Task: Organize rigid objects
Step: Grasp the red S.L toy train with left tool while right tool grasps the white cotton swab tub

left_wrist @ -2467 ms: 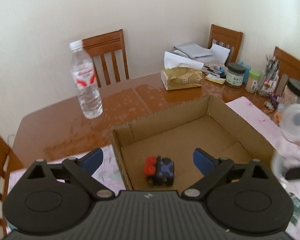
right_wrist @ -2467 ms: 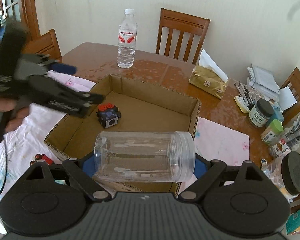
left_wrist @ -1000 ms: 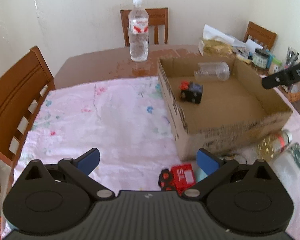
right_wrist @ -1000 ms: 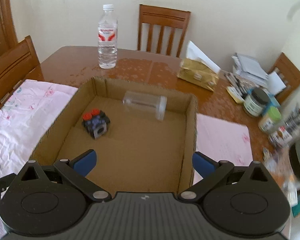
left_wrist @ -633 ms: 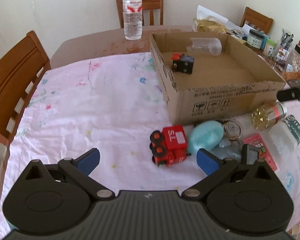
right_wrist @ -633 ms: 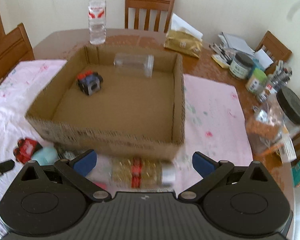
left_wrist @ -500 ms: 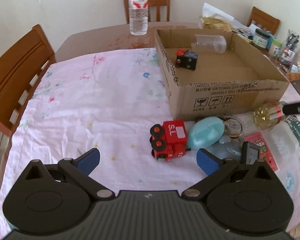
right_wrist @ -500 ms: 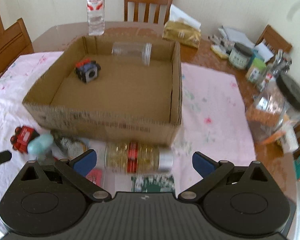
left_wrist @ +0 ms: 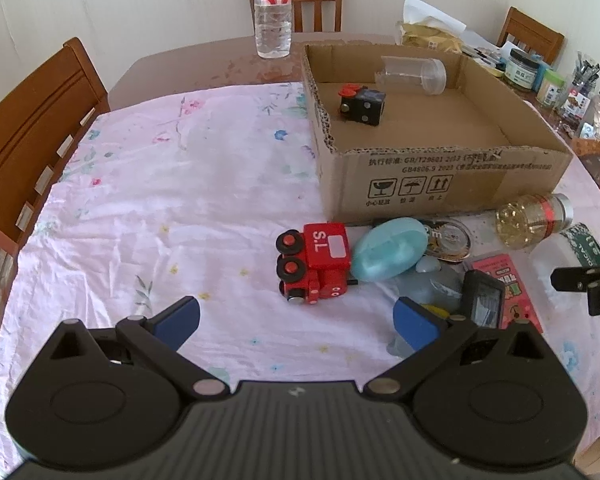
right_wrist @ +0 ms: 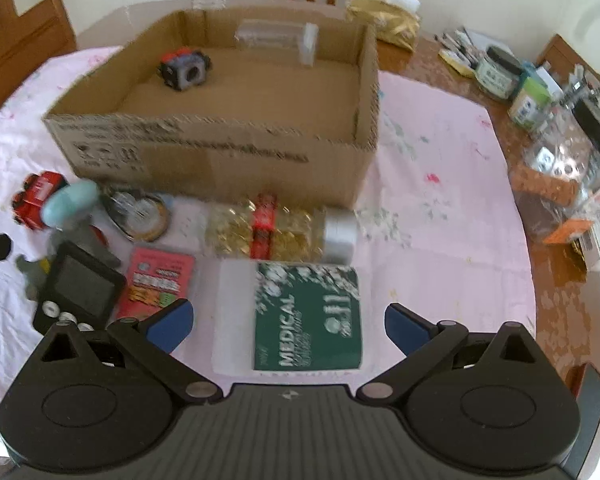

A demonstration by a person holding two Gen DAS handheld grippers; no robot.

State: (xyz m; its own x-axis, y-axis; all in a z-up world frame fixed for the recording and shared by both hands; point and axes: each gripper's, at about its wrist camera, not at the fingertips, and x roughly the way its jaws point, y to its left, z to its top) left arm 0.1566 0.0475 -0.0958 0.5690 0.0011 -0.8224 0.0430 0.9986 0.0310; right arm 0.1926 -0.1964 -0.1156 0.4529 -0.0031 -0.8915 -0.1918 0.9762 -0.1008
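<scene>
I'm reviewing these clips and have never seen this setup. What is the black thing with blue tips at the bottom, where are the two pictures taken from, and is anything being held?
Each picture comes from a camera on a hand-held gripper, looking forward along its two blue-tipped fingers. The left gripper faces a red toy train; the right gripper hangs over a green medical pack. Both are open and hold nothing. A cardboard box on the cloth contains a clear jar and a dark toy block. More items lie in front of it.

My left gripper (left_wrist: 296, 318) is matte black with a ribbed body, two round discs, silver screws and blue pads (left_wrist: 178, 318); my right gripper (right_wrist: 286, 322) looks the same, with a small white logo in the middle.
</scene>
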